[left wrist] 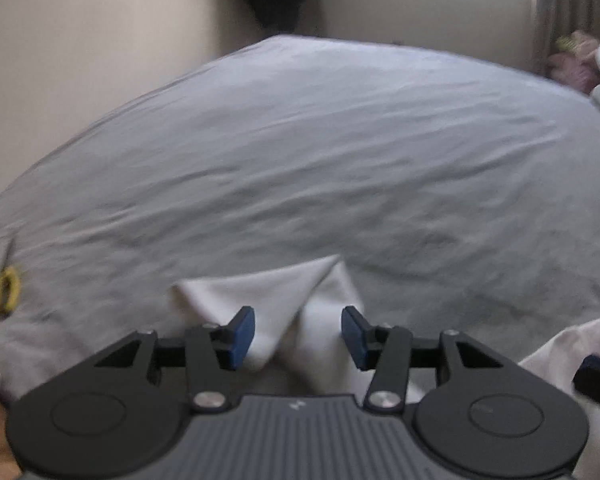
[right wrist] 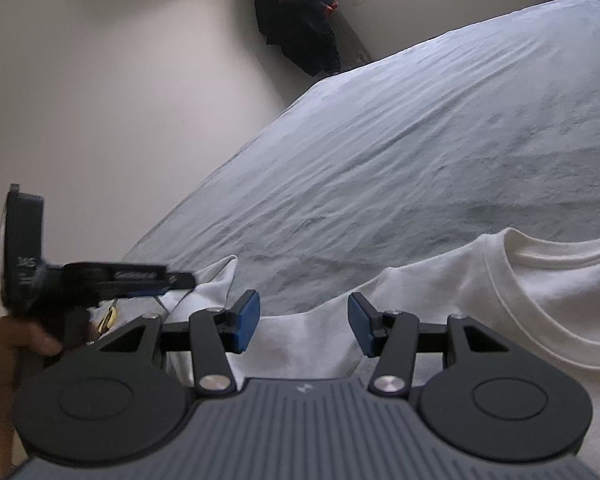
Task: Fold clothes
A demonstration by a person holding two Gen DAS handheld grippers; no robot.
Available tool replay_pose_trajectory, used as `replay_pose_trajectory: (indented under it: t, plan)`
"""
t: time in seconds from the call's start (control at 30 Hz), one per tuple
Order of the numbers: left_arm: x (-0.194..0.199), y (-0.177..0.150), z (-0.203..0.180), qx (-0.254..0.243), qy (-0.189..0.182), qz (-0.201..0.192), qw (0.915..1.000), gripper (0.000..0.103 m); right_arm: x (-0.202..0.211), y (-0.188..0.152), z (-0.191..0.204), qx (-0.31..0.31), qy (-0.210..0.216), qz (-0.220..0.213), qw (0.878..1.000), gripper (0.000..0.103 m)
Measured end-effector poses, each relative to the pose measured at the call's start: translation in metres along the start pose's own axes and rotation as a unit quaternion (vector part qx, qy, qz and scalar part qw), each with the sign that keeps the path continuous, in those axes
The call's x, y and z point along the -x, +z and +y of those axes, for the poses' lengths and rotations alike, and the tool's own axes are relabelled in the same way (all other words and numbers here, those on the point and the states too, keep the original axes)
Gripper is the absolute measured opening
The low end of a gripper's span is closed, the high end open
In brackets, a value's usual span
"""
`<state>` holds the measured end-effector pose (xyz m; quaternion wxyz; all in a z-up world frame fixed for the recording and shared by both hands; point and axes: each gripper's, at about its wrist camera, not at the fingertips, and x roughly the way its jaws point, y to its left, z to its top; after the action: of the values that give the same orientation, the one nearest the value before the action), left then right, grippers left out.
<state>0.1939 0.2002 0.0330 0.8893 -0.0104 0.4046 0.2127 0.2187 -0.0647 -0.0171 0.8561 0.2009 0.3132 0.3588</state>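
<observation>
The left gripper [left wrist: 298, 334] is spread wide over a sleeve [left wrist: 284, 300] of the white T-shirt [right wrist: 520, 300], gripping nothing. The shirt lies on the near edge of the bed [right wrist: 400, 140] (grey sheet, wrinkled). The right gripper [right wrist: 304, 326] is also wide apart, above the shoulder beside the collar [right wrist: 512, 280]

Your shirt [right wrist: 500, 292] is soft matt white knit; bed [left wrist: 300, 160] sheet wrinkled grey cloth; gripper pads [left wrist: 242, 336] matt blue.
</observation>
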Motion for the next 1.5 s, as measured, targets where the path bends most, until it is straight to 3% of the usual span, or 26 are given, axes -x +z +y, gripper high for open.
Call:
replay_pose_trajectory:
  t: [0.1,0.23,0.27,0.37,0.47,0.57,0.7,0.83,0.97,1.07,1.13,1.17,1.2,1.3,1.4,1.5]
  plan:
    - [-0.007,-0.004,-0.001,-0.030,0.039,0.031,0.9983,0.050,-0.001,0.001,-0.002,-0.003,0.001,0.000,1.000,0.054]
    - [-0.026,-0.007,0.001,-0.026,0.092,0.029,0.9950,0.050,-0.001,0.001,-0.003,-0.007,0.002,-0.003,1.000,0.054]
    - [-0.032,-0.006,0.004,-0.012,0.092,0.028,0.9953,0.046,-0.001,0.001,-0.003,-0.007,0.003,-0.003,1.000,0.054]
    - [-0.046,0.003,0.016,0.045,0.079,0.007,0.9958,0.017,-0.001,0.001,-0.005,-0.009,0.004,-0.004,1.000,0.053]
    - [-0.048,0.020,0.026,0.082,0.069,-0.049,0.9930,0.017,-0.003,0.002,-0.007,-0.011,0.003,-0.005,1.000,0.054]
    - [-0.047,0.038,0.028,0.087,0.059,-0.077,0.9914,0.025,-0.003,0.001,-0.008,-0.012,0.001,-0.004,1.000,0.054]
    - [-0.034,0.045,0.027,0.086,0.054,-0.087,0.9910,0.060,-0.003,0.001,-0.008,-0.012,0.000,-0.001,1.000,0.054]
    - [-0.036,0.031,0.022,0.081,0.069,-0.049,0.9931,0.063,-0.004,0.001,-0.008,-0.011,-0.001,0.000,1.000,0.053]
    - [-0.064,0.013,0.033,0.132,0.070,0.021,0.9885,0.062,-0.003,0.001,-0.007,-0.012,0.001,0.001,1.000,0.053]
    - [-0.071,0.005,0.040,0.177,0.070,0.015,0.9817,0.063,-0.002,0.001,-0.008,-0.012,0.002,0.001,1.000,0.053]
    - [-0.071,0.006,0.038,0.181,0.070,-0.001,0.9810,0.042,-0.001,0.001,-0.008,-0.014,0.003,0.000,1.000,0.053]
    - [-0.070,0.007,0.037,0.181,0.063,-0.009,0.9814,0.016,-0.001,0.001,-0.009,-0.015,0.003,0.000,1.000,0.053]
    - [-0.068,0.009,0.036,0.183,0.062,-0.014,0.9811,0.007,-0.001,0.001,-0.008,-0.016,0.003,0.001,1.000,0.053]
    - [-0.054,0.014,0.030,0.172,0.096,-0.035,0.9798,0.006,-0.002,0.000,-0.006,-0.013,0.004,0.003,1.000,0.053]
    - [-0.034,0.018,0.018,0.110,0.168,-0.070,0.9771,0.006,-0.001,0.001,-0.006,-0.015,0.005,0.002,1.000,0.053]
    - [-0.019,0.023,0.010,0.050,0.227,-0.082,0.9693,0.006,0.000,0.001,-0.006,-0.018,0.007,0.001,1.000,0.053]
